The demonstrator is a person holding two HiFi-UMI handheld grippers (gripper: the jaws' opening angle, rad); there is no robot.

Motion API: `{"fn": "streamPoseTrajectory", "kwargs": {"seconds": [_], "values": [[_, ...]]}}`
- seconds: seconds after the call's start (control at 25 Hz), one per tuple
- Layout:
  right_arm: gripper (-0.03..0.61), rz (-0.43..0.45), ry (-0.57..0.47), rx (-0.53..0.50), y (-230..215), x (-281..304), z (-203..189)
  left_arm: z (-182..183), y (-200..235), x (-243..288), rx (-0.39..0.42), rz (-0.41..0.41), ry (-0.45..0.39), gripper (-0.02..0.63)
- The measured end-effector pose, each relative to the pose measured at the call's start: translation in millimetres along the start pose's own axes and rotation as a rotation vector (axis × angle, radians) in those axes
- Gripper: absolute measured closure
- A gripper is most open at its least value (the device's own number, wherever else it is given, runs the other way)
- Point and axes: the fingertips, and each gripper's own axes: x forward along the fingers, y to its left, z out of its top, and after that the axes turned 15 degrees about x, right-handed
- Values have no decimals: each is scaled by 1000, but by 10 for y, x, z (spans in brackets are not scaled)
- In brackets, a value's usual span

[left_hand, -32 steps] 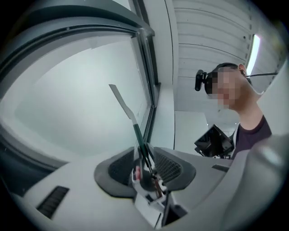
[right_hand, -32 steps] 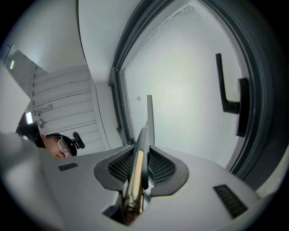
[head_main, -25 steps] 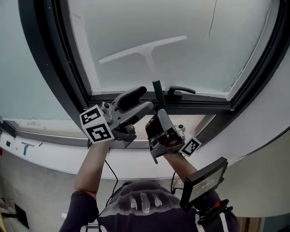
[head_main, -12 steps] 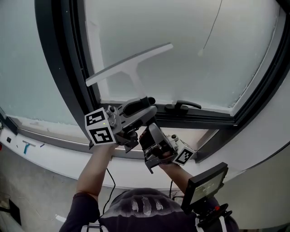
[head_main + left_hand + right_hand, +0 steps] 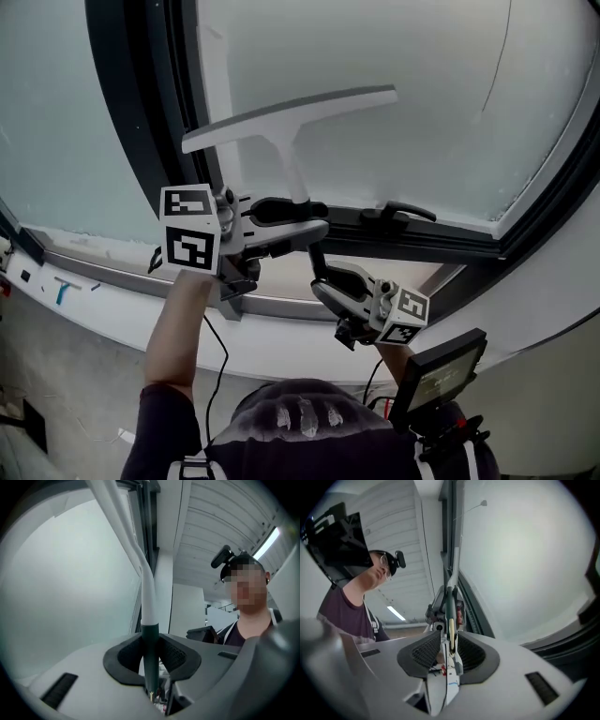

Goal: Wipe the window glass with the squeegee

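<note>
The squeegee's white blade (image 5: 291, 111) lies against the window glass (image 5: 422, 94), and its white shaft runs down into a dark green handle. My left gripper (image 5: 312, 221) reaches in from the left. Its jaws are closing around that green handle (image 5: 150, 660), which stands between the pads with a thin gap still beside it. My right gripper (image 5: 324, 275) sits lower and is shut on the handle's bottom end (image 5: 450, 620). The left gripper (image 5: 443, 606) shows just ahead of it in the right gripper view.
A dark window frame (image 5: 150, 112) curves round the pane, with a black window latch (image 5: 408, 211) on its lower bar. A pale sill (image 5: 103, 281) runs below. A black screen device (image 5: 436, 375) hangs at the person's chest. A person shows behind both gripper views.
The left gripper has come in from beside the handle and now straddles it. The right gripper has dropped lower and to the right. The blade has shifted on the glass.
</note>
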Motion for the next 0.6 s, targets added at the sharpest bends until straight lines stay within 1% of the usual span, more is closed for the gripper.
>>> {"fn": "streamPoseTrajectory", "kwargs": {"seconds": [0.08,0.16,0.24,0.32,0.36,0.44,0.48,0.6], "values": [[482,-54,-15,0,-63,-130,55,-65,-25,-15,29,-7,71,520],[482,-60,-48,17,-95,-162,136,-127,-48,-9,21,-28,105,521],[482,-39,-22,-5,-89,-75,125,-218,-49,33,4,-44,126,520],[477,-15,27,-20,-47,80,76,-331,-52,96,-5,-50,151,520],[477,-16,54,-30,-38,145,45,-377,-62,127,-13,-53,155,520],[477,-37,96,-56,-46,214,-6,-418,-85,174,-34,-59,139,520],[477,-40,98,-54,-48,223,-9,-414,-88,183,-41,-57,123,520],[482,-24,47,-9,-25,237,62,-344,-71,176,-25,-28,58,520]]}}
